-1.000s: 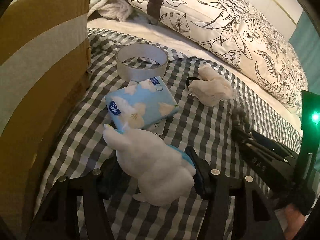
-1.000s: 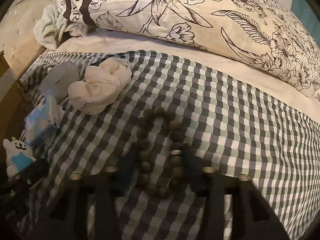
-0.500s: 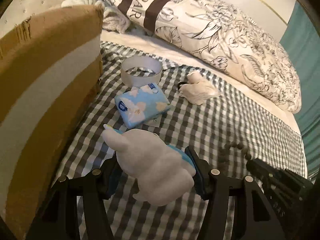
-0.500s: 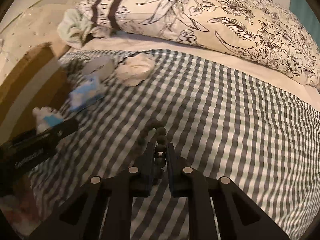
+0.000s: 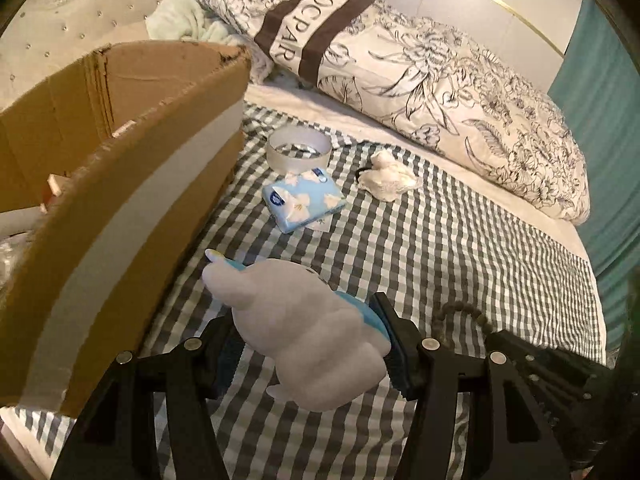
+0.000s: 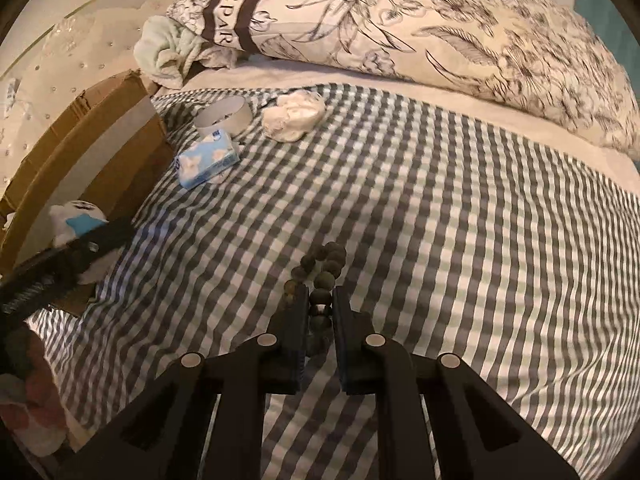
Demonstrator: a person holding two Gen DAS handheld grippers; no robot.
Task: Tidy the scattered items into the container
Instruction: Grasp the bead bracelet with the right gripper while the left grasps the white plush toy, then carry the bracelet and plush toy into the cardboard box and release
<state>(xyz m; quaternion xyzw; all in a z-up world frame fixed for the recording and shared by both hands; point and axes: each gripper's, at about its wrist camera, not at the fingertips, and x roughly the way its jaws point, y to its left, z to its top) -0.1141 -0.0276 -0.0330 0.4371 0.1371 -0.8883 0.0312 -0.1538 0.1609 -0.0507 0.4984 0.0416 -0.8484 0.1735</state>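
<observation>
Now, bed: checked cover.
Cardboard box: left edge of bed, open top.
Left gripper: fingers pinching white plush rabbit, held above the cover beside the box.
Tissue pack, tape roll, cream cloth bundle: on the cover.
Right gripper: fingers pressed on bead bracelet.

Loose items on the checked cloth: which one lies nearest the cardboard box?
The tape roll, beside the box wall. The tissue pack and the cream scrunchie lie farther out.
</observation>
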